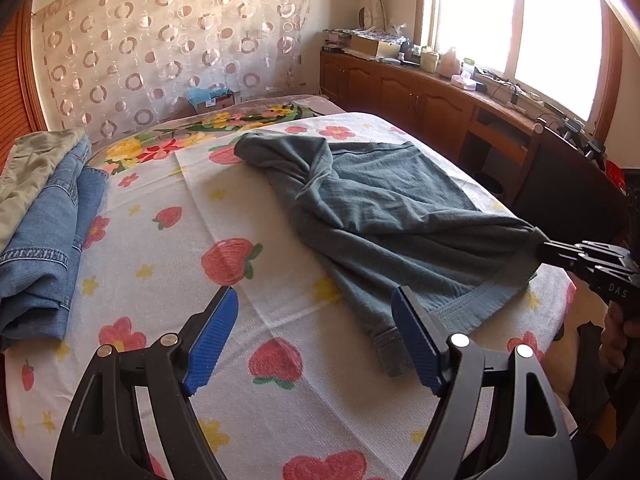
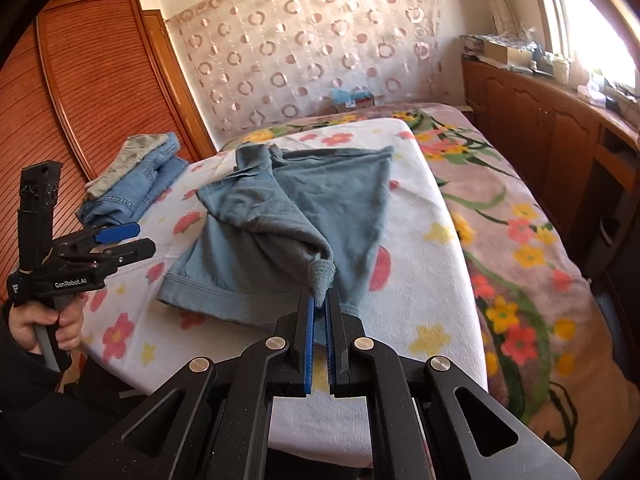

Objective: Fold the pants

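Note:
Crumpled grey-blue pants point(image 1: 380, 216) point(image 2: 288, 216) lie on a white floral towel over the bed. My right gripper point(image 2: 319, 300) point(image 1: 540, 246) is shut on a ribbed cuff of the pants, pulling that part up into a taut cone toward the towel's near right side. My left gripper point(image 1: 316, 320) point(image 2: 132, 240) stands open over the towel just before the pants' hem, its blue pads point(image 1: 212, 344) holding nothing. A hand grips each gripper's handle.
A pile of blue jeans and a khaki garment point(image 1: 44, 216) point(image 2: 136, 184) sits at the towel's left. A flowered blanket point(image 2: 520, 232) covers the bed on the right. Wooden cabinets point(image 1: 420, 96) line the window wall; a wardrobe point(image 2: 92, 96) stands at the left.

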Demonstrator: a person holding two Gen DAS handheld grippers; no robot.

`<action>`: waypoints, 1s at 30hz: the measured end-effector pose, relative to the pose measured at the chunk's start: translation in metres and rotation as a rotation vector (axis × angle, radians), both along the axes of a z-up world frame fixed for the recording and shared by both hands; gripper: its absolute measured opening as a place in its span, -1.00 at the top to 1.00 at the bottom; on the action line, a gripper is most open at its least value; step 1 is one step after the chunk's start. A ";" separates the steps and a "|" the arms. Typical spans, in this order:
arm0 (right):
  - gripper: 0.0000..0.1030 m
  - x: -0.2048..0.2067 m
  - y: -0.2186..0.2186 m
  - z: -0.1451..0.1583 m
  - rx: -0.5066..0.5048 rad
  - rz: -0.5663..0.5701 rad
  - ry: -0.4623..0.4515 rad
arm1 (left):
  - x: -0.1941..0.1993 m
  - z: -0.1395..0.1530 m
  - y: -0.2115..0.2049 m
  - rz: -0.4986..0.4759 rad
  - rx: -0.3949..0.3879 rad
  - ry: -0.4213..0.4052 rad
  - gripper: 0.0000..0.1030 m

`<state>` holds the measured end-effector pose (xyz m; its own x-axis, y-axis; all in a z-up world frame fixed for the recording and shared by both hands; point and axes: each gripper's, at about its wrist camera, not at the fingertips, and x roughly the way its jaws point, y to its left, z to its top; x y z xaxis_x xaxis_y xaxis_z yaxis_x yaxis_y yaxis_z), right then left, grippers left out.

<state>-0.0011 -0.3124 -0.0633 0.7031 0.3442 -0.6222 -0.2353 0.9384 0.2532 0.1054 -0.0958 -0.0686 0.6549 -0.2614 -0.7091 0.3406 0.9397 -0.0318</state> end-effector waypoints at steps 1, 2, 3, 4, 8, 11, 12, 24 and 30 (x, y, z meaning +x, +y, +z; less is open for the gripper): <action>0.91 0.001 0.000 -0.002 0.000 -0.003 0.014 | 0.000 0.000 0.000 0.001 -0.002 0.000 -0.55; 0.91 0.002 0.000 -0.002 -0.006 -0.006 0.022 | 0.000 0.000 0.000 0.002 -0.003 0.000 -0.55; 0.91 0.003 0.002 -0.004 -0.014 -0.010 0.025 | 0.000 0.000 0.000 0.003 -0.002 0.001 -0.55; 0.91 0.004 0.002 -0.005 -0.017 -0.011 0.027 | 0.001 0.000 0.000 0.004 -0.001 0.002 -0.55; 0.91 0.005 0.001 -0.001 -0.014 -0.015 0.032 | 0.000 0.000 0.000 0.009 0.000 0.002 -0.55; 0.86 0.006 0.001 -0.001 -0.024 -0.016 0.040 | 0.000 0.000 0.000 0.009 0.000 0.002 -0.55; 0.74 0.005 0.000 -0.003 -0.038 -0.022 0.045 | 0.000 0.000 0.000 0.008 0.001 0.003 -0.55; 0.46 0.007 -0.011 0.007 -0.040 -0.058 -0.007 | 0.001 0.003 0.007 0.014 -0.030 -0.017 -0.55; 0.42 0.022 0.013 0.018 -0.046 0.011 -0.050 | 0.006 0.007 0.020 0.042 -0.035 -0.029 -0.55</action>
